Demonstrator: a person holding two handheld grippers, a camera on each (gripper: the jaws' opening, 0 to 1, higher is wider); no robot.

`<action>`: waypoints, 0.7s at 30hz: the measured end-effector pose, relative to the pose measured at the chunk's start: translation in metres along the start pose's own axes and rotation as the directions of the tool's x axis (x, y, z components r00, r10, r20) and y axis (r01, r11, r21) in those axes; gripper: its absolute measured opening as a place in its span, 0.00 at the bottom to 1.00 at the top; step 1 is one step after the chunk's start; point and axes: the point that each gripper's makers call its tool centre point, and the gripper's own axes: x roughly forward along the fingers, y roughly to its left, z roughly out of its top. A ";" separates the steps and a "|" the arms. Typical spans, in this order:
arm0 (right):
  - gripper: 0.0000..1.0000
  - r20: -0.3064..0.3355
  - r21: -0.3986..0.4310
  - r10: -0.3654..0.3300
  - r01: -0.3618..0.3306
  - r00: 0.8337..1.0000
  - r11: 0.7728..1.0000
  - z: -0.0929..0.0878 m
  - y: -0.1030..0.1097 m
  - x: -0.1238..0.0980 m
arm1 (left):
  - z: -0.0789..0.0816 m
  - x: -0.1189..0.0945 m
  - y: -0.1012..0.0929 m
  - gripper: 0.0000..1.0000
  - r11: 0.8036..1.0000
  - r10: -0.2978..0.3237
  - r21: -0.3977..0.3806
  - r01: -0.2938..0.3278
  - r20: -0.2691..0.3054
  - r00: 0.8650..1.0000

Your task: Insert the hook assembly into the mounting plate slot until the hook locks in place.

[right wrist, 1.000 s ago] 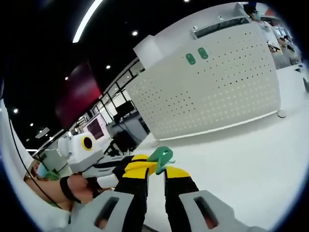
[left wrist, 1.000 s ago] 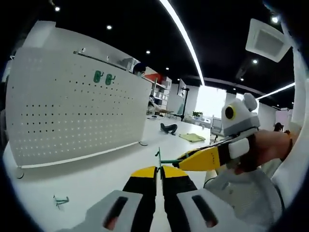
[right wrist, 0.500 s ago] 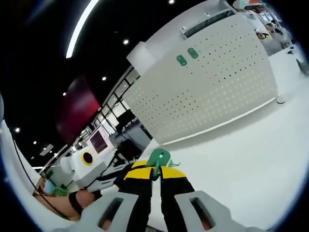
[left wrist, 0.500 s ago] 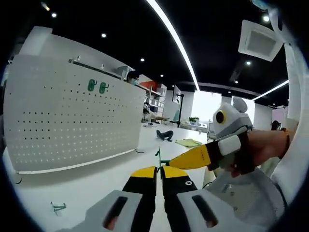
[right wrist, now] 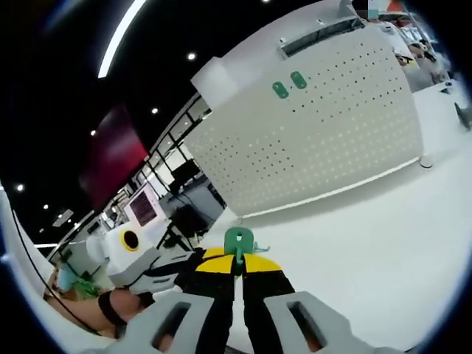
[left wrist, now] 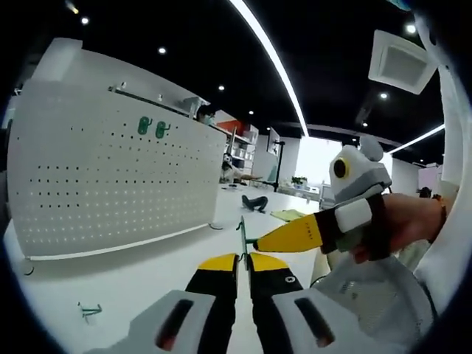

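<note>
1. Left gripper: jaws closed together on a thin green wire hook, which stands up from the yellow tips; its long axis runs roughly upright in the left gripper view.
2. Right gripper: jaws clamped on a green mounting plate, a small rounded tab rising just above the tips in the right gripper view.
3. Key relation: in the left gripper view the right gripper's yellow tip comes in from the right and points at the wire hook, its tip just beside the hook's stem. The plate's slot is too small to make out, so whether the hook has entered it cannot be told. Judgement: insertion looks under way or about to start, not yet locked.
4. Nearness: both grippers are held together above the white surface, each carrying its own part; neither has to travel far.
5. White pegboard: stands upright on the surface, well apart from both grippers, with two green plates already mounted near its top edge.
6. Spare green hook: lies on the surface, low left in the left gripper view, apart from the jaws.
7. Open room: bare surface lies between the grippers and the pegboard; nothing close obstructs the mating move.
</note>
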 end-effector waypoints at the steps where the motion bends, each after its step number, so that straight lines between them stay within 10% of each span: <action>1: 0.01 -0.006 -0.009 -0.001 0.001 1.000 1.000 -0.001 0.000 0.001 | 0.000 -0.001 0.001 0.07 1.000 0.003 -0.001 -0.003 0.000 1.000; 21: 0.01 0.028 -0.125 -0.064 0.067 0.998 0.990 0.021 -0.012 0.000 | -0.004 -0.025 0.005 0.16 0.998 0.062 0.013 -0.062 -0.006 0.998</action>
